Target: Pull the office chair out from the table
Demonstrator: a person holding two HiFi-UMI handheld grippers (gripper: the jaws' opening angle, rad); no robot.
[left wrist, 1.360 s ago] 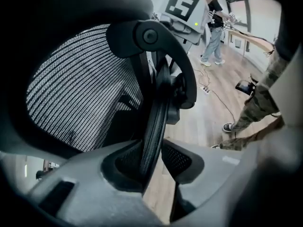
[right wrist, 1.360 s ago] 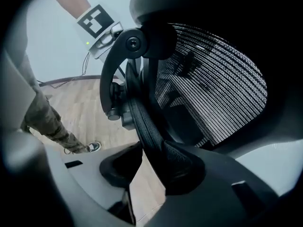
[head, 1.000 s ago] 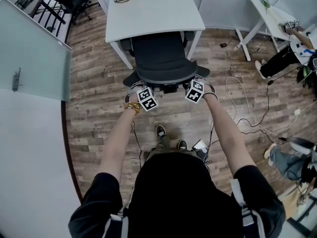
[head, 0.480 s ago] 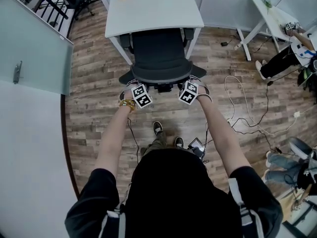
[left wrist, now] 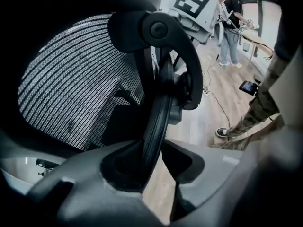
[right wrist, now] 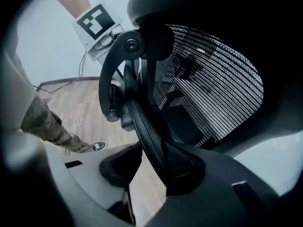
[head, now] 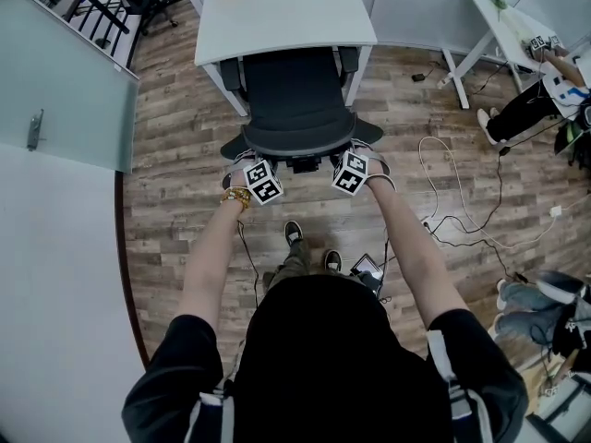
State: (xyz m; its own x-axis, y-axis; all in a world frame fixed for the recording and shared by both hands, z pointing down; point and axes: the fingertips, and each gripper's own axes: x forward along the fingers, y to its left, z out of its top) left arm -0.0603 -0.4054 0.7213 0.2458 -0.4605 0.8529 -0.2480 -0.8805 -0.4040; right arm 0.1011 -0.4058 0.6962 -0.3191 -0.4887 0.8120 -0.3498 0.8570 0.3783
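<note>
**Head view:** The office chair is seen at twelve o'clock from the person. Its seat is tucked under the white table, and its backrest is turned toward six o'clock. The left gripper is set at the backrest's seven o'clock corner and the right gripper at its five o'clock corner, so neither is nearer than the other. The chair faces twelve o'clock, and its front-to-back axis lies along the twelve-to-six line. The pull is therefore judged to run straight toward six, with the two grips kept level so that the chair is not swivelled.

**Left gripper view:** The backrest rim is seen rising from six toward twelve o'clock between the jaws, which are clamped on it. The mesh is spread toward ten o'clock.

**Right gripper view:** The same rim is held here too, pinched between the jaws and leaning toward eleven o'clock. The mesh lies at two o'clock.
</note>
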